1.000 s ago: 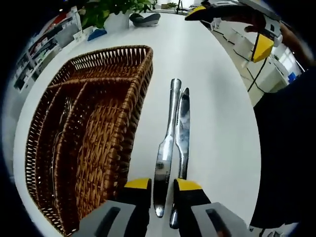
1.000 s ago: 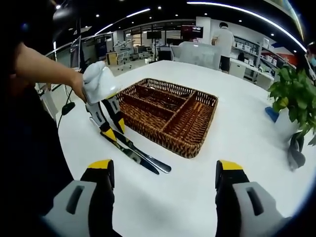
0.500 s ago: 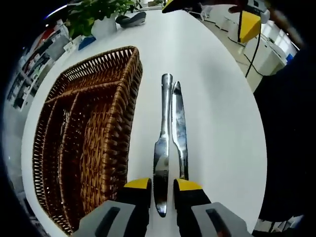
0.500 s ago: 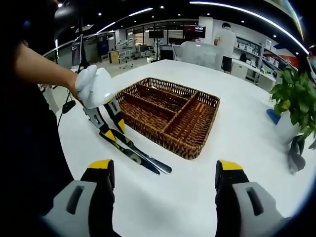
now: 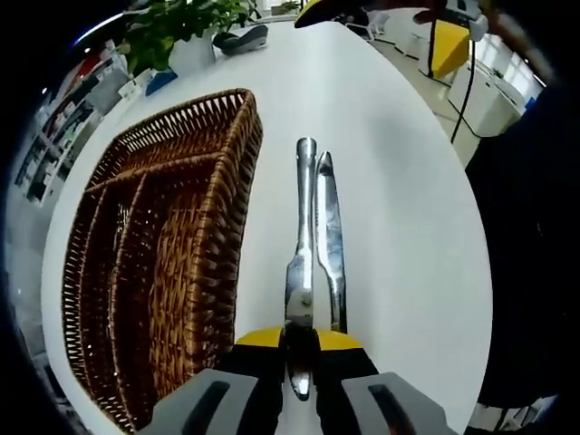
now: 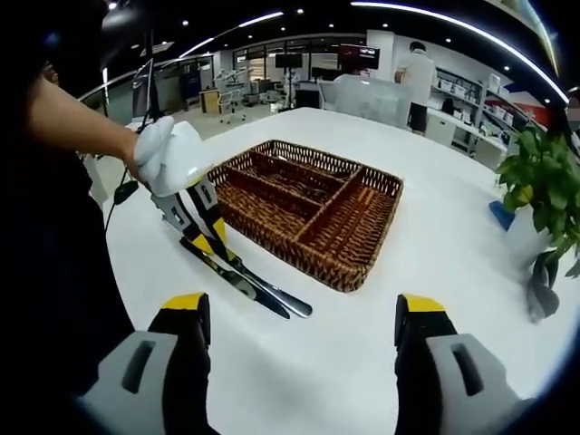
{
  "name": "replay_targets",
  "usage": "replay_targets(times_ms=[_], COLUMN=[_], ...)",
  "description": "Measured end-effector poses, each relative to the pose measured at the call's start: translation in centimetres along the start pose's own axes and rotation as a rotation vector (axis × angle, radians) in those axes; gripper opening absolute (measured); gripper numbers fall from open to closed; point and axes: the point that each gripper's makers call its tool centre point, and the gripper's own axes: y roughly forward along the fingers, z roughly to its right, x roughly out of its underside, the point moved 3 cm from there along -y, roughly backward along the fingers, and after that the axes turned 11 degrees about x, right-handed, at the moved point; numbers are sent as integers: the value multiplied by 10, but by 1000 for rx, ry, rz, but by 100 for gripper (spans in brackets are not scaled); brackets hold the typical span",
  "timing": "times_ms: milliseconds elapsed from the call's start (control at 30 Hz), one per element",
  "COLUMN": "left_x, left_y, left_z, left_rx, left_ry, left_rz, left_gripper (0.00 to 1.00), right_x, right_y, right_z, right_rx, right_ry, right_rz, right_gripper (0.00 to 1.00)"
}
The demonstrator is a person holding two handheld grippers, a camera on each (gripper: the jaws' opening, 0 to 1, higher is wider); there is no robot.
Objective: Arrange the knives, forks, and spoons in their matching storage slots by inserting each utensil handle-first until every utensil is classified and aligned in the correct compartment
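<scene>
Two steel table knives lie side by side on the white table, just right of a brown wicker basket [image 5: 237, 181] with long compartments. My left gripper [image 5: 299, 343] is shut on the blade end of the left knife [image 5: 303, 217], whose handle points away. The right knife [image 5: 331, 231] lies free, touching or nearly touching it. In the right gripper view the left gripper [image 6: 210, 245], held in a white-gloved hand, sits over the knives [image 6: 270, 295] in front of the basket [image 6: 349, 272]. My right gripper [image 6: 304, 313] hangs open above the table with nothing between its fingers.
A potted plant [image 6: 542, 177] stands at the table's far right, also seen as the plant [image 5: 186, 23] beyond the basket. The table edge [image 5: 453, 181] runs close on the right of the knives. A person [image 6: 415, 77] stands in the background office.
My left gripper has shut from open onto the left knife's blade. The right gripper has stayed still and open.
</scene>
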Motion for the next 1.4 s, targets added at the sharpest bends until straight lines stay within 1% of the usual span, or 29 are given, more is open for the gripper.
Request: replay_targets(times_ms=[100,167,333,400,500,600,733,767,800,867,1033,1233,1300,1400], left_x=[0,0,0,0,0,-2,-3,-3,-3,-4,-5,-7,-8,-9], left_y=[0,-1,-1,-1,-4,-7,-11,-12,-13,-15,-19,-24,-25,-27], left_z=[0,0,1,2,2,2,3,3,4,5,6,8,9,10], left_rx=[15,18,29,34,35,35,36,36,40,43,42,47,48,51], left_ry=[-8,5,11,12,18,23,29,31,32,36,41,43,44,41], left_rz=[3,-5,-1,3,9,15,17,17,17,11,2,-9,-12,-22], left_gripper=[10,10,10,10,10,10,10,10,10,10,10,10,10,10], right_x=[-1,-1,0,-1,-1,-3,-3,-2,-1,0,3,7,8,7], right_y=[0,0,7,11,16,22,34,37,41,47,59,74,76,80], right_z=[2,2,-3,-8,-13,-18,-29,-32,-36,-42,-52,-64,-68,-76], right_rx=[-3,-12,-71,-114,-145,-180,-245,-259,-285,-314,-359,-423,-436,-477], right_ry=[-10,-17,-86,-140,-189,-210,-271,-281,-308,-360,-412,-480,-515,-524], right_rz=[4,7,12,17,18,32,33,33,30,34,31,16,21,26], right_gripper=[84,82,74,70,67,62,56,52,50,47,38,31,29,25])
